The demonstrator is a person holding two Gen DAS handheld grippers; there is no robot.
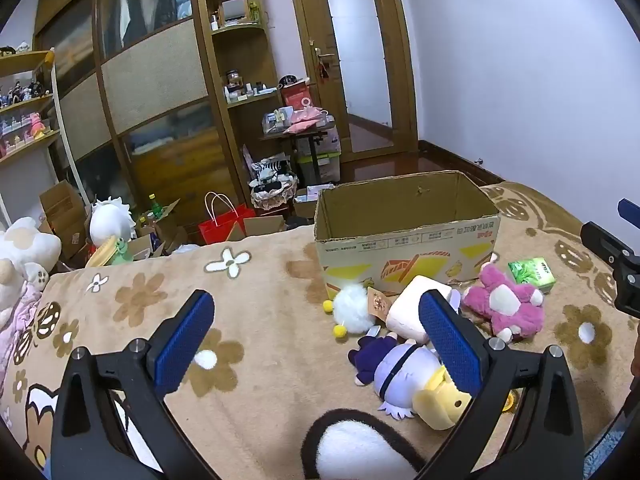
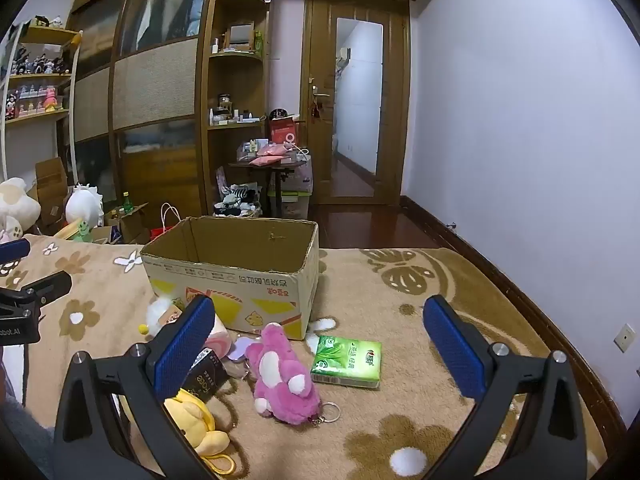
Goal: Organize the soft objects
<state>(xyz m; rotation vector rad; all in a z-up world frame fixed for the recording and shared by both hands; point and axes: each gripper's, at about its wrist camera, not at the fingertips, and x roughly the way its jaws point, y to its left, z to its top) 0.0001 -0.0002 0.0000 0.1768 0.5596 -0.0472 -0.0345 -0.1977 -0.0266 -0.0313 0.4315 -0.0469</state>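
An open-topped cardboard box point(image 1: 400, 248) stands on the flowered blanket. In front of it lie a white fluffy toy point(image 1: 352, 312), a white and pink block plush point(image 1: 408, 312), a pink plush point(image 1: 504, 308), a purple-haired doll point(image 1: 396, 368) and a yellow plush point(image 1: 440, 404). My left gripper point(image 1: 316, 340) is open above the blanket, left of this pile, holding nothing. My right gripper point(image 2: 318, 344) is open too, hovering over the pink plush point(image 2: 280, 372) and a green tissue pack point(image 2: 346, 360), apart from both. The box point(image 2: 240, 292) looks empty inside.
A black packet point(image 2: 206, 376) and a yellow plush point(image 2: 196, 420) lie by the right gripper's left finger. A brown and white plush point(image 1: 352, 452) sits at the near edge. The blanket's edge drops to a cluttered floor with a red bag point(image 1: 224, 224). Open blanket lies to the right point(image 2: 420, 300).
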